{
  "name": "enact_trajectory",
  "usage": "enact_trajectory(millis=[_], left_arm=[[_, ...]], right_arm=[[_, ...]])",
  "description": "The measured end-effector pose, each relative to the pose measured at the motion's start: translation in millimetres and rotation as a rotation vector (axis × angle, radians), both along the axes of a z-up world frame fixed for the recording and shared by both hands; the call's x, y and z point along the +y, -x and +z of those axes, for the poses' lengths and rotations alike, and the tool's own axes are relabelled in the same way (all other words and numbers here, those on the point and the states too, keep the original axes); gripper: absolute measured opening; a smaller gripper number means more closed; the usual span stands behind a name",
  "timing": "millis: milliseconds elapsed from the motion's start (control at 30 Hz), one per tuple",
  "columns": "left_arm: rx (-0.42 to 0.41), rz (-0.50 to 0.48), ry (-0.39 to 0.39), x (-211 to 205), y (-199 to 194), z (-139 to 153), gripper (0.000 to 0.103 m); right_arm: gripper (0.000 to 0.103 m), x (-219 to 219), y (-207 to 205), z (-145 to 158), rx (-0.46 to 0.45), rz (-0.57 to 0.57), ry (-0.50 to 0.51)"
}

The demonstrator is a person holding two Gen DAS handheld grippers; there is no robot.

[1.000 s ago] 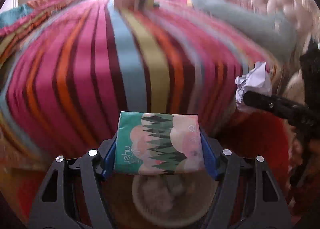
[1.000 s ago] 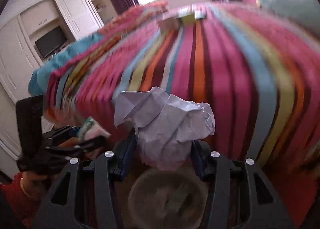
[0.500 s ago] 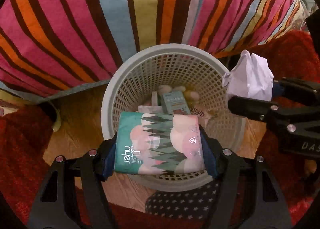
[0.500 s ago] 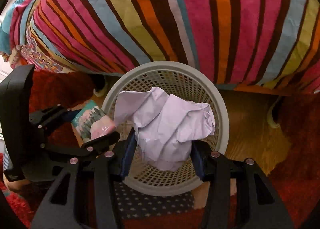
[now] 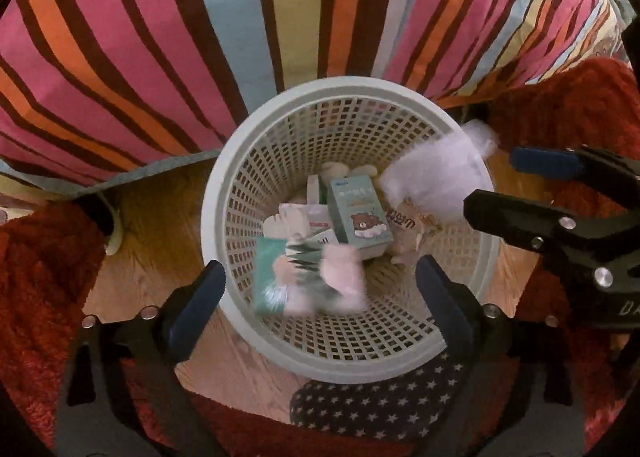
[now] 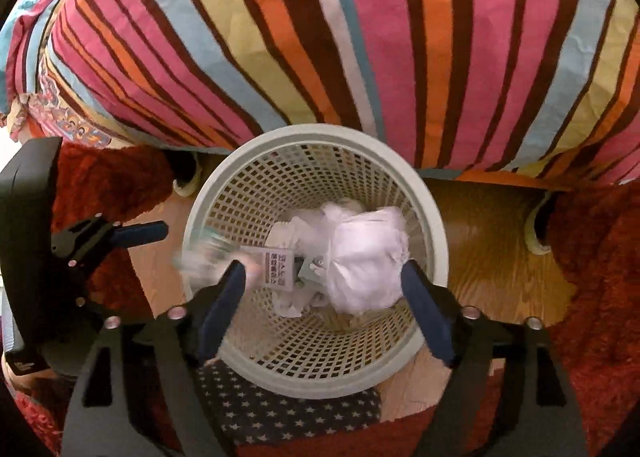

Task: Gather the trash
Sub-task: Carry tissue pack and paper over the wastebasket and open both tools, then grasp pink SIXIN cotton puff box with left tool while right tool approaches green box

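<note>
A grey mesh waste basket stands on the wood floor beside the striped bed; it also shows in the right wrist view. My left gripper is open above it, and the green tissue pack is blurred, falling free into the basket. My right gripper is open above the basket too, and the crumpled white paper drops from it, also seen in the left wrist view. Several small boxes and wrappers lie at the basket's bottom.
The striped bedspread hangs right behind the basket. Red shaggy rugs lie on both sides. A dark star-patterned cloth lies at the basket's near side. A slipper sits under the bed edge.
Both grippers have opened over the basket. The tissue pack and the crumpled paper have left the jaws and are dropping in.
</note>
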State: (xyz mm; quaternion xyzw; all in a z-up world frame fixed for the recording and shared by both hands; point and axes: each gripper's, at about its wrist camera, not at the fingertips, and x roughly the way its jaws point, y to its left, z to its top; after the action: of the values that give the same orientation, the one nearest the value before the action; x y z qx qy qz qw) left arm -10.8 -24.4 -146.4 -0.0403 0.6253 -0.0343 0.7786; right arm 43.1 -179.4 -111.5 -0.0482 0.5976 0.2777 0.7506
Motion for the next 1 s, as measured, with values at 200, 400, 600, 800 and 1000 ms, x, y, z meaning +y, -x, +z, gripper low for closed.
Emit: enact_trajectory(millis=[200,400,600,800,1000], left_arm=[[0.000,-0.011,-0.009,-2,0,0,0.094],[-0.011,-0.010,-0.014,-2,1,4,0.094],[-0.159,-0.002,0.000,10,3,59,0.094],[-0.422,-0.004,0.020,50,-29,178,0.094],[-0.665,0.111,-0.173,119,-147,268,0.094]], right_arm=[[0.077,-5,-1,-1,-0.004,-0.022,0.001],[0.077,-8,0,2,-0.020,-0.027,0.004],[0.077,-14,7,54,-0.190,-0.004,-0.040],[0.077,-19,-22,157,-0.475,-0.030,-0.150],[0.095,15,-123,228,-0.717,-0.160,-0.156]])
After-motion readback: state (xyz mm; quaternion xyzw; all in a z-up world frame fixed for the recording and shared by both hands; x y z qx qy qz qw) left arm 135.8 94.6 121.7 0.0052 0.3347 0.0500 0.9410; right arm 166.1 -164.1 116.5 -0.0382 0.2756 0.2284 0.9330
